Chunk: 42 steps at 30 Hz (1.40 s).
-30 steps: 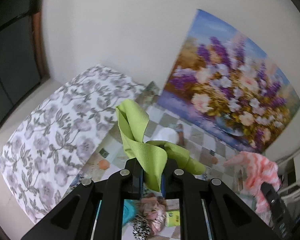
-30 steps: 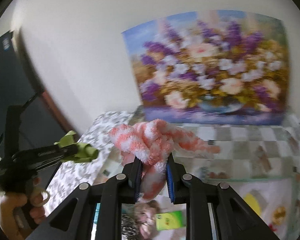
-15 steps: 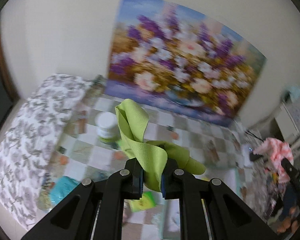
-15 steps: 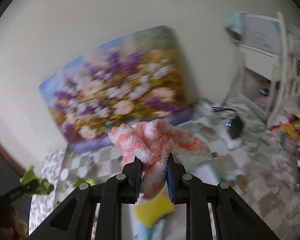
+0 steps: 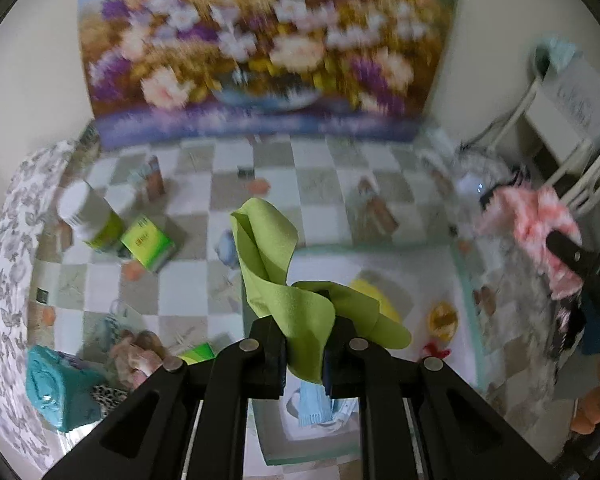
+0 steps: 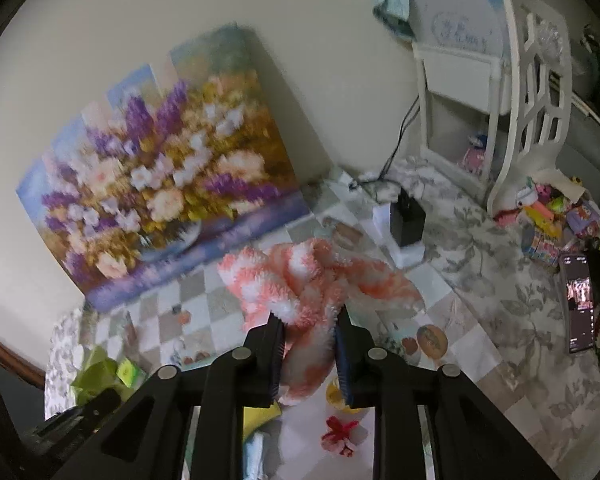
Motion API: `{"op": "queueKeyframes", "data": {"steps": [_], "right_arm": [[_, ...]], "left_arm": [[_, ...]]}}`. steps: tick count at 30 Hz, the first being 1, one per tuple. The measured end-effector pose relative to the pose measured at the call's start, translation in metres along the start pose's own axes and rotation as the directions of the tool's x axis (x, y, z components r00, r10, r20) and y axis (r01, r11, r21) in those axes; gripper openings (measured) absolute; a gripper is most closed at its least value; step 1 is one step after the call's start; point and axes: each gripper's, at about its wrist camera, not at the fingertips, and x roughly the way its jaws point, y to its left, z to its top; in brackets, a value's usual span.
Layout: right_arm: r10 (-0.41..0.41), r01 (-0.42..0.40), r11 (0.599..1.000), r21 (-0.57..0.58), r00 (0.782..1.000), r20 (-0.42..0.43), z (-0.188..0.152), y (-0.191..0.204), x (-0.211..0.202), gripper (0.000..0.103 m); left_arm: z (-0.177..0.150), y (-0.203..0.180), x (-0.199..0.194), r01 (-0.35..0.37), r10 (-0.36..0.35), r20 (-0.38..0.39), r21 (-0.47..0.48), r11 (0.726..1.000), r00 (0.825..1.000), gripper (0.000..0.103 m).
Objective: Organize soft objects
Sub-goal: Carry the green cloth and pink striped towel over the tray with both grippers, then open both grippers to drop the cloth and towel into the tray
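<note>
The left hand-held gripper (image 5: 305,354) pinches a green cloth (image 5: 278,276) between its pads; the cloth stands up in folds above the jaws and droops to the right. It hangs over a pale tray (image 5: 466,280) on the checked tabletop (image 5: 204,280), where a yellow sponge (image 5: 380,300) and a light blue cloth (image 5: 314,402) lie inside the tray. The right hand-held gripper (image 6: 309,354) has just been opening slightly, yet a fluffy pink-and-white cloth (image 6: 312,280) remains clamped between its pads, above a small red flower (image 6: 340,436). Left of the tray stand a white jar (image 5: 88,216) and a green box (image 5: 148,244); a teal cloth (image 5: 58,392) lies at the near left. A flower painting (image 5: 260,40) leans against the wall.
</note>
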Motion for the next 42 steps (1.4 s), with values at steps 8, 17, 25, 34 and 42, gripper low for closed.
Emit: {"op": "queueKeyframes", "data": {"steps": [8,17,25,34,42], "right_arm": [[-0.035,0.033,0.999,-0.014,0.970,-0.242,-0.037,-0.006,0.086,0.025],[-0.053,0.047,0.999,-0.023,0.919,-0.391,-0.071,-0.005,0.132,0.026],[-0.108,0.088,0.994,-0.066,0.899,-0.424,-0.075,-0.002,0.139,0.056],[-0.152,0.115,0.987,-0.115,0.906,-0.396,-0.065,0.007,0.129,0.071],[-0.176,0.134,0.980,-0.145,0.926,-0.334,-0.049,0.017,0.109,0.082]], "left_arm": [[-0.019,0.014,0.069,-0.031,0.019,-0.186,-0.062,0.998,0.982,0.013],[-0.029,0.032,0.096,-0.075,0.045,-0.251,-0.108,0.991,0.967,0.015],[-0.034,0.026,0.109,-0.052,0.020,-0.297,-0.101,0.994,0.955,0.045],[-0.026,0.024,0.085,0.003,-0.035,-0.267,-0.117,0.993,0.963,0.071],[-0.014,0.029,0.058,0.015,-0.040,-0.199,-0.122,0.992,0.979,0.083]]}}
